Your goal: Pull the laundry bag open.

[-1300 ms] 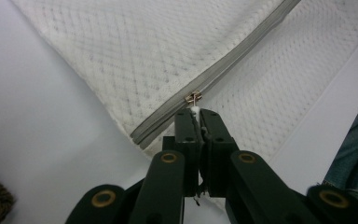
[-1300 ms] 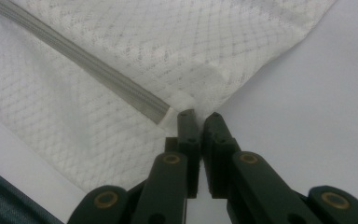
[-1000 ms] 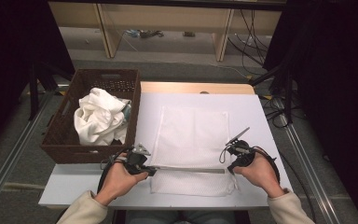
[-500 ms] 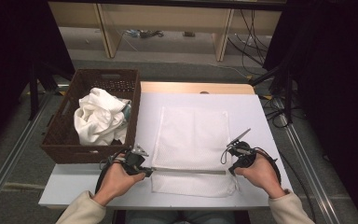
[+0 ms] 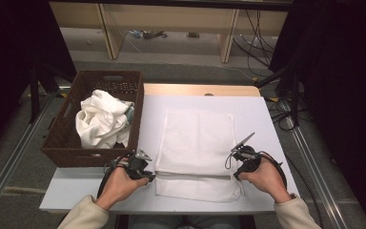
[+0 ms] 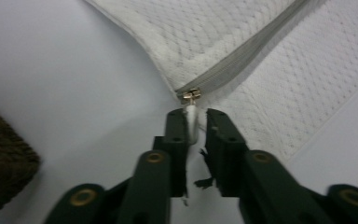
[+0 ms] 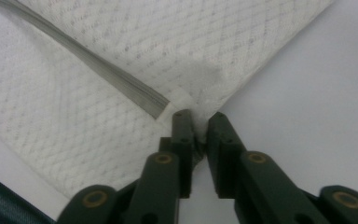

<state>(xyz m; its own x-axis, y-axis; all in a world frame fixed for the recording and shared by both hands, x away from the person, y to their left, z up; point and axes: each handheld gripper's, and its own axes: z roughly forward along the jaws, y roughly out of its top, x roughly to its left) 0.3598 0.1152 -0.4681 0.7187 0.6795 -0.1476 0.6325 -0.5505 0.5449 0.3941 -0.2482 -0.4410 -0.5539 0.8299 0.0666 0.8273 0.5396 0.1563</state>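
A white quilted cover (image 5: 195, 143) lies flat on the white table (image 5: 257, 109), with a grey zipper (image 5: 193, 175) running across it near the front edge. My left gripper (image 5: 147, 177) is at the zipper's left end. Its jaws (image 6: 196, 114) have just been opening and stand slightly apart, with a white fabric tab between them just below the brass zipper pull (image 6: 191, 94). My right gripper (image 5: 235, 174) is at the zipper's right end. Its jaws (image 7: 199, 116) have also just been opening, and a narrow gap shows at the cover's corner (image 7: 186, 100).
A dark wicker basket (image 5: 62, 143) stands at the table's left side and holds a crumpled white cloth (image 5: 100, 121). Cables and shelf legs lie on the floor beyond the table's far edge.
Both hands stay at the two ends of the zipper. The cover lies as before.
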